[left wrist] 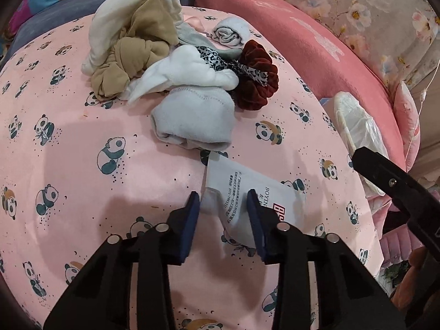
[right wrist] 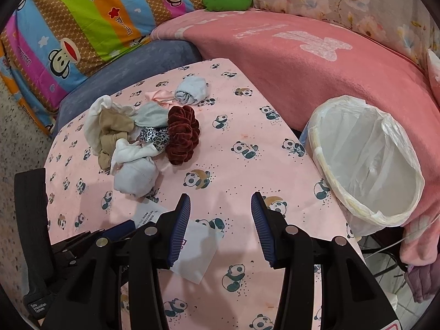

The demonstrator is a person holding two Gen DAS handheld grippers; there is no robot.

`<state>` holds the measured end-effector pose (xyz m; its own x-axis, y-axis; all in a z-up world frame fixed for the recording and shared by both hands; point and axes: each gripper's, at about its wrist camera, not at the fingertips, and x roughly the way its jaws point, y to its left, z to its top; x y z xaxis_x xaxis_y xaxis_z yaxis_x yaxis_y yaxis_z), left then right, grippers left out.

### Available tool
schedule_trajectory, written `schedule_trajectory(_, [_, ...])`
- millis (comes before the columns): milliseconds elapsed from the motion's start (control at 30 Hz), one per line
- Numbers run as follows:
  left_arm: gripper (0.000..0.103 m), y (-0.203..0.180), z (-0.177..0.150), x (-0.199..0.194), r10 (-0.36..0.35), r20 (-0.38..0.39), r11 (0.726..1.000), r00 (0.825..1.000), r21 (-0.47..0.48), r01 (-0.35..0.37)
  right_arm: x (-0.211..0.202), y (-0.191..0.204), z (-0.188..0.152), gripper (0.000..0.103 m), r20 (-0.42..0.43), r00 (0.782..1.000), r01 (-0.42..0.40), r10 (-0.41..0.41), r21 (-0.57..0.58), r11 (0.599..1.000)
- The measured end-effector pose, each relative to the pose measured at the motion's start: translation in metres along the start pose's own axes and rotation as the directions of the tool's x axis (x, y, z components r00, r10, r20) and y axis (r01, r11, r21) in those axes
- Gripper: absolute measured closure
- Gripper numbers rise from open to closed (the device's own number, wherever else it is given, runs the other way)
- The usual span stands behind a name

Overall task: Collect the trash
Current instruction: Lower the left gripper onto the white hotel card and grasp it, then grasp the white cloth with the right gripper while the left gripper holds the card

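Note:
A white printed paper packet lies on the pink panda-print cloth. My left gripper is open, its blue pads on either side of the packet's near end. The packet also shows in the right wrist view, partly under my right gripper's left finger. My right gripper is open and empty above the cloth. A white bin lined with a clear bag stands at the right edge of the cloth; it also shows in the left wrist view.
A pile of socks and cloths with a dark red scrunchie lies beyond the packet. A rolled grey sock lies farther back. A pink blanket and a striped cartoon quilt border the cloth.

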<state>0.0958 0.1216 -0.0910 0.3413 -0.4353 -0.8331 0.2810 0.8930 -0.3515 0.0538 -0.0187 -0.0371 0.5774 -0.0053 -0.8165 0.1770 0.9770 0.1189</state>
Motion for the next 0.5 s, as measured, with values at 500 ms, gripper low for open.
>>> schedule_trajectory(500, [0.094,0.030,0.009,-0.072,0.020,0.120,0.999,0.993,-0.044,-0.015,0.011,0.043,0.010,0.056,-0.005,0.997,-0.073,0.073,-0.074,0.995])
